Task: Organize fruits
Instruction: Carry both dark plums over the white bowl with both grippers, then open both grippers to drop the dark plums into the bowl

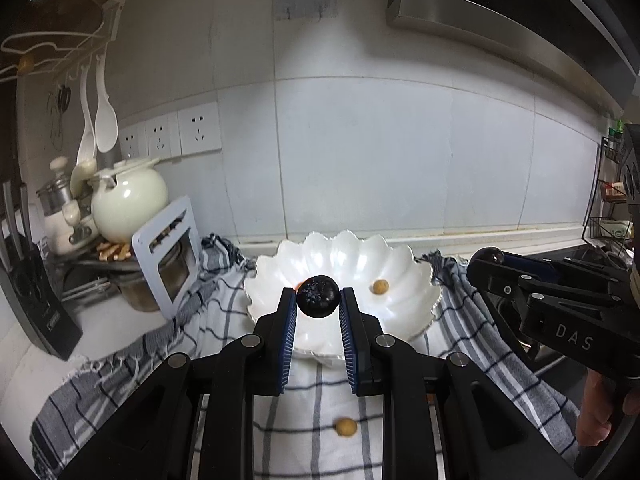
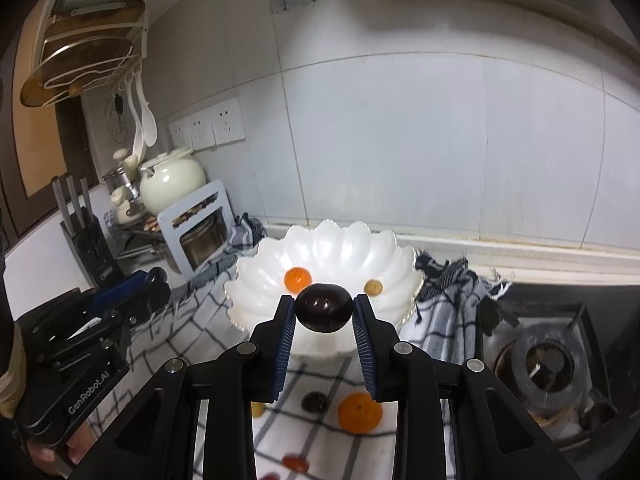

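Kitchen counter w/ a checked cloth (image 1: 460, 344) spread over it, seen from two gripper cams.

Left gripper (image 1: 318, 300) is clamped on a dark round fruit (image 1: 318, 295), pads pressing it from both sides. The fruit is held in the air in front of a white scalloped bowl (image 1: 404, 276). The bowl sits on the cloth near the counter's back edge, by the tiled wall.

Right gripper (image 2: 324, 307) is also clamped on a dark glossy fruit (image 2: 324, 308), likewise up off the cloth in front of the same bowl (image 2: 256, 280).

Inside the bowl: a small orange fruit (image 2: 298, 279) left of centre and a small tan fruit (image 2: 373, 287) toward the right side, apart from each other.

On the cloth, nearer the counter's front edge: an orange (image 2: 360, 412), a small dark fruit (image 2: 314, 402) just beside it, and a reddish piece (image 2: 295, 463) closer still, partly hidden by the gripper. Left cam shows one more tan fruit (image 1: 345, 427) on the cloth under the gripper.

Counter's left end holds a pale teapot-like pot (image 2: 172, 184), a knife block (image 2: 86, 240) and a white frame w/ a jar behind it (image 2: 200, 228). Right end has a gas burner (image 2: 552, 364). A hand (image 1: 600, 412) grips the right gripper's handle.
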Demonstrator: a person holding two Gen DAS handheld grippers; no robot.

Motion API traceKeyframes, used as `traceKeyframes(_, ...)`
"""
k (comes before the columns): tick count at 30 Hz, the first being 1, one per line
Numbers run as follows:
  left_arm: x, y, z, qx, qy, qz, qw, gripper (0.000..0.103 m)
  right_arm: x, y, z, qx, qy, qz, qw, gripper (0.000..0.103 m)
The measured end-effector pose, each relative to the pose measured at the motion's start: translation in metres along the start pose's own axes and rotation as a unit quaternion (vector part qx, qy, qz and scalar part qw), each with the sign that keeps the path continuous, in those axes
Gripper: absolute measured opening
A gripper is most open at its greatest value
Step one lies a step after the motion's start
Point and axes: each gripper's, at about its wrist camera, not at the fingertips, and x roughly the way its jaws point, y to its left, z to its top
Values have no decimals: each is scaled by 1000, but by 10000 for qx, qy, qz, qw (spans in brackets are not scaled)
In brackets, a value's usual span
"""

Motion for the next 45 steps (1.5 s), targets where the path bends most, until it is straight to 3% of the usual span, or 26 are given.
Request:
traceKeyframes(12,30,11,25,26,15,19,10000,23,35,0,25,-67,130,0,9999,31)
traceKeyframes(21,67,20,32,-11,296,5,9996,23,73,-5,36,-126,446,-150,9988,31)
traceKeyframes(35,131,21,22,98,1038,-106,9945,23,140,-28,32,215,1275,-184,9914,31)
traceKeyframes(45,179,24,9,-46,1733,-271,9845,23,171,-34,21,174,1689,-341,9849,31)
